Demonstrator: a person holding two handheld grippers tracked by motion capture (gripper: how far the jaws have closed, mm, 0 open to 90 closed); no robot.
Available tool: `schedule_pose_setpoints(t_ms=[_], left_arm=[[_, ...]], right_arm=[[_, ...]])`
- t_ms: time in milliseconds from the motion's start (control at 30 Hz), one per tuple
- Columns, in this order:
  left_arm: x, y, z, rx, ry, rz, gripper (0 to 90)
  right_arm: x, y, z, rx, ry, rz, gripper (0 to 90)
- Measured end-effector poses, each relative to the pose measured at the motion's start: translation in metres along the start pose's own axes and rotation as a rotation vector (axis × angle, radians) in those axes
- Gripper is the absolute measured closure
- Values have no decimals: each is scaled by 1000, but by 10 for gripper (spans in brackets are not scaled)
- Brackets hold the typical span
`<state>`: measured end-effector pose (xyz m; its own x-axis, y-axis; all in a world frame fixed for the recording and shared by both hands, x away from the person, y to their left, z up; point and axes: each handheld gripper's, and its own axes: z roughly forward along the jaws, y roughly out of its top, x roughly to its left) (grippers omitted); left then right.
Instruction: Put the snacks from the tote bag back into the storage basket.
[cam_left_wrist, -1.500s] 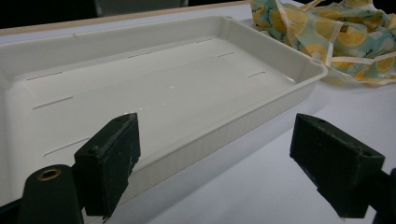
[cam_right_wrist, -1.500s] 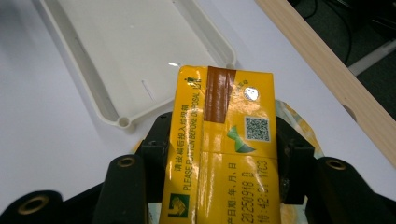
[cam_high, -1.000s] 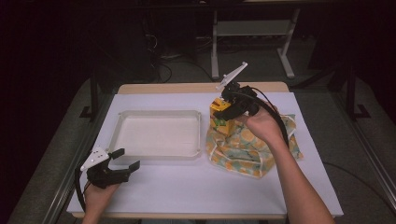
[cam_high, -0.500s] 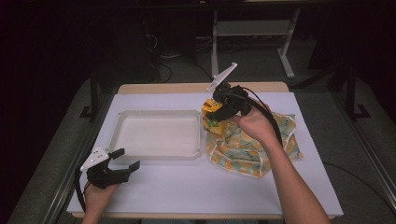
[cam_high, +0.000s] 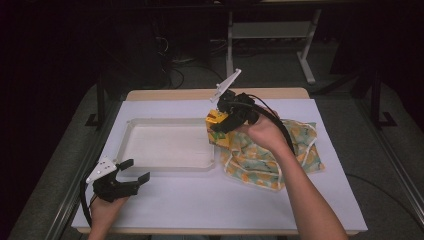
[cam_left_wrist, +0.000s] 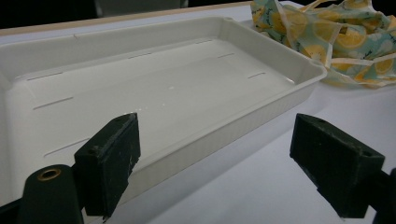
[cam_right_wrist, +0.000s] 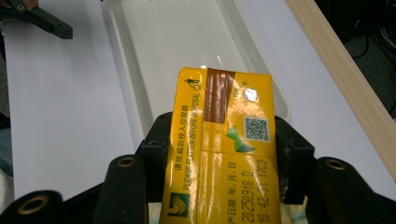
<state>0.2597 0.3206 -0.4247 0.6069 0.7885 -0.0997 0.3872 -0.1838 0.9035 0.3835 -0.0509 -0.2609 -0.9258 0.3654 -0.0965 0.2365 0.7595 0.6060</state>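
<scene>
Your yellow carton (cam_right_wrist: 219, 154) carries the readable print — "PLEASE FLATTEN BEFORE DISPOSAL" running beside a line of Chinese characters, a date stamp "20250918 D" with "10:42" under it, a QR code just beside the brown tape strip — the rest of the stamp is too blurred to read.

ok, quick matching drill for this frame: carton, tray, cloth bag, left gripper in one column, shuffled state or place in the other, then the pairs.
Things:
1. yellow carton
2. white tray
3. lemon-print cloth bag
4. left gripper

States or places:
A. jaws open, holding nothing, near the table's front left edge
B. crumpled on the table to the right of the tray
C. clamped in the right gripper, at the tray's right end
D. nothing inside, flat on the white table cover

Pairs: 1-C, 2-D, 3-B, 4-A
</scene>
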Motion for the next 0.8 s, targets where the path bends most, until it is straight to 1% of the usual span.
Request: schedule_pose_setpoints(t_ms=[67,100,133,200,233,367,400,433,467,567,667,700,733,767,800], left_arm=[[0,0,0,0,0,-1,157],[0,0,0,2,1,0,157],[1,0,0,2,1,1,156],[0,0,0,0,2,1,157],[0,0,0,-1,2,0,157],[0,0,0,0,0,3,157],[0,0,0,0,-1,4,157],[0,0,0,0,-2,5,157],[0,0,1,0,-3,4,157],[-1,0,1,3,-4,3,157],[-1,0,2,7,-5,8,157],[-1,0,2,8,-5,9,157],[-1,0,2,6,-6,8,156],[-1,0,2,4,-5,4,157],[-1,0,1,5,-5,2,157]], right_arm=[[0,2,2,-10,13,-11,492],[0,3,4,-17,15,-25,492],[0,4,5,-16,30,-22,492],[2,6,9,-19,39,-36,492],[3,7,10,-11,39,-47,492],[5,9,16,-11,56,-62,492],[6,10,16,-12,59,-55,492],[5,11,17,-15,60,-66,492],[5,12,18,-18,71,-64,492],[6,14,20,-23,79,-72,492],[7,16,22,-23,92,-66,492],[6,16,24,-27,93,-79,492],[7,17,25,-29,98,-72,492],[7,18,26,-26,98,-84,492],[8,19,28,-24,102,-84,492]])
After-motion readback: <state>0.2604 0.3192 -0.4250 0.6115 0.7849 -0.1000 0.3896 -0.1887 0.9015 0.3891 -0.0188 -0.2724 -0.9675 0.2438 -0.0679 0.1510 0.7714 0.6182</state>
